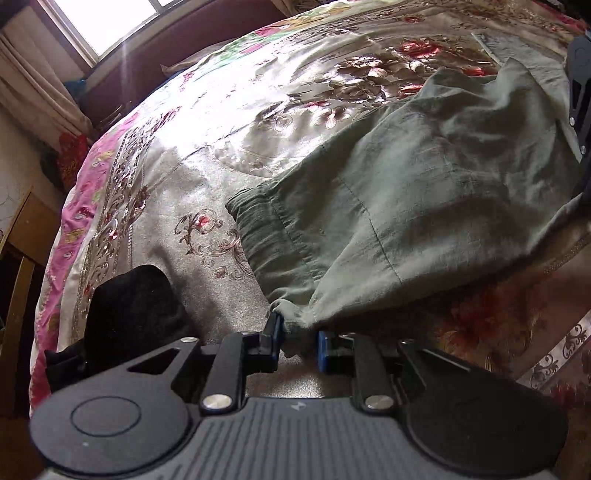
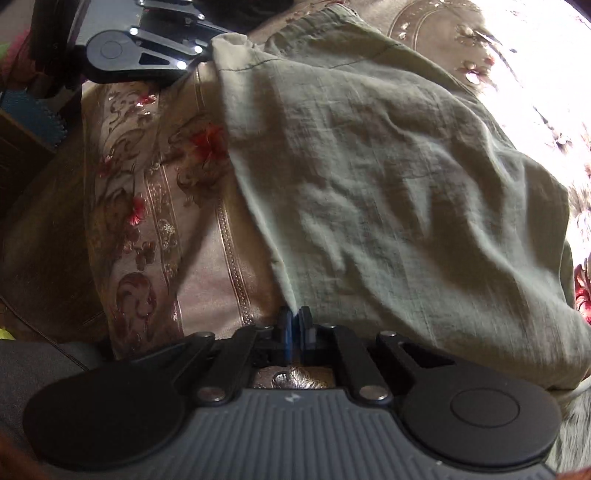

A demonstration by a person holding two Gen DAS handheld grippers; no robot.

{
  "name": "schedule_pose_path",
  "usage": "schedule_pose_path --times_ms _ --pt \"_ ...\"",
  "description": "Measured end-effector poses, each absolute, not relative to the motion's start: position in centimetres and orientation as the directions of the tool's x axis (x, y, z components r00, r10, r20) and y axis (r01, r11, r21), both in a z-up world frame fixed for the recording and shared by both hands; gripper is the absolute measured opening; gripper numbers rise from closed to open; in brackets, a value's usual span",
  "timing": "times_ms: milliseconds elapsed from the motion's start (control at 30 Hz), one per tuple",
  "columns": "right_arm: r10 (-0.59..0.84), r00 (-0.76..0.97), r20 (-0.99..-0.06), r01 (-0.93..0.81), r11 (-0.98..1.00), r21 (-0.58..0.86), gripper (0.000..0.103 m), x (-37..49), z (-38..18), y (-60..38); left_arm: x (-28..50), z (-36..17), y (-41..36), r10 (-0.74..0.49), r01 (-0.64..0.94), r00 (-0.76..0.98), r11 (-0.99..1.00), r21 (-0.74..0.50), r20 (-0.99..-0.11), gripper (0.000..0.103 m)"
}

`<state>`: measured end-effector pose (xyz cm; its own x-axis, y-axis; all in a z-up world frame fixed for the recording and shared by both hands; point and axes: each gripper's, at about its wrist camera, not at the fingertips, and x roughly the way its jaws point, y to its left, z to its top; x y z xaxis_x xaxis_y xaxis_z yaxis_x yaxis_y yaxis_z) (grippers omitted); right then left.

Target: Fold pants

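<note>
Grey-green pants (image 1: 424, 192) lie on a floral bedspread (image 1: 207, 122), elastic waistband (image 1: 266, 236) to the left. My left gripper (image 1: 298, 332) holds a bunched corner of the pants near the waistband between its blue pads, the jaws partly apart around the cloth. In the right wrist view the pants (image 2: 388, 192) spread ahead, and my right gripper (image 2: 294, 325) is shut on their near edge. The left gripper also shows in the right wrist view (image 2: 207, 55) at the far corner of the cloth. The right gripper's arm (image 1: 580, 85) shows at the right edge of the left wrist view.
A black cloth (image 1: 136, 306) lies on the bed left of my left gripper. The bed's left edge drops to wooden furniture (image 1: 22, 251). A window (image 1: 107, 18) and dark headboard (image 1: 177, 48) are beyond. A blue object (image 2: 33, 114) sits off the bed.
</note>
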<state>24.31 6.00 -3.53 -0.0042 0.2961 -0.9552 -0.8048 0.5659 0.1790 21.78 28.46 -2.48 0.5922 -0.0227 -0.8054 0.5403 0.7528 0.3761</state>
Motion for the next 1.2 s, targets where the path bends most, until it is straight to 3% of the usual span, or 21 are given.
schedule_pose_path --times_ms 133,167,300,467,567,667,833,967,1100,1200 --pt "0.254 -0.015 -0.967 -0.83 0.537 0.153 0.012 24.2 -3.1 6.2 20.1 -3.1 28.9 0.018 0.57 0.558 0.718 0.399 -0.83 0.043" --pt "0.242 -0.005 -0.97 -0.835 0.533 0.137 0.018 24.1 -3.0 6.1 20.0 -3.0 29.2 0.026 0.563 0.555 0.724 0.399 -0.831 0.043" --pt "0.236 0.017 -0.972 -0.813 0.569 0.125 0.023 24.2 -1.7 5.0 20.1 -1.5 30.9 0.083 0.443 0.586 0.8 0.404 -0.806 0.043" --pt "0.245 0.103 -0.964 -0.754 0.651 0.085 0.027 25.2 -0.6 3.9 20.7 1.7 29.7 -0.028 0.362 0.674 0.883 0.298 -0.738 0.043" --pt "0.17 0.119 -0.978 -0.689 0.723 0.041 0.028 26.3 -2.4 2.5 21.7 0.5 27.1 -0.137 0.433 0.631 0.879 0.2 -0.764 0.046" --pt "0.136 0.105 -0.985 -0.61 0.791 0.044 0.028 26.8 -2.8 0.0 22.3 -3.1 24.9 -0.123 0.509 0.488 0.845 0.167 -0.864 0.046" --pt "0.198 0.159 -0.967 -0.468 0.878 0.103 0.029 27.8 0.8 -6.9 22.0 -0.6 22.6 -0.073 0.453 0.559 0.861 0.231 -0.826 0.046" --pt "0.204 0.23 -0.952 -0.393 0.914 0.101 0.033 30.7 2.1 -13.2 22.9 3.1 17.6 -0.082 0.397 0.625 0.89 0.226 -0.776 0.046" --pt "0.194 0.273 -0.942 -0.346 0.934 0.092 0.033 35.5 2.0 -18.9 23.6 4.7 9.1 -0.225 0.456 0.609 0.884 0.104 -0.76 0.047" --pt "0.18 0.299 -0.937 -0.518 0.855 -0.001 0.033 38.2 2.1 -21.4 24.2 4.0 2.8 -0.324 0.504 0.579 0.864 0.016 -0.748 0.048"
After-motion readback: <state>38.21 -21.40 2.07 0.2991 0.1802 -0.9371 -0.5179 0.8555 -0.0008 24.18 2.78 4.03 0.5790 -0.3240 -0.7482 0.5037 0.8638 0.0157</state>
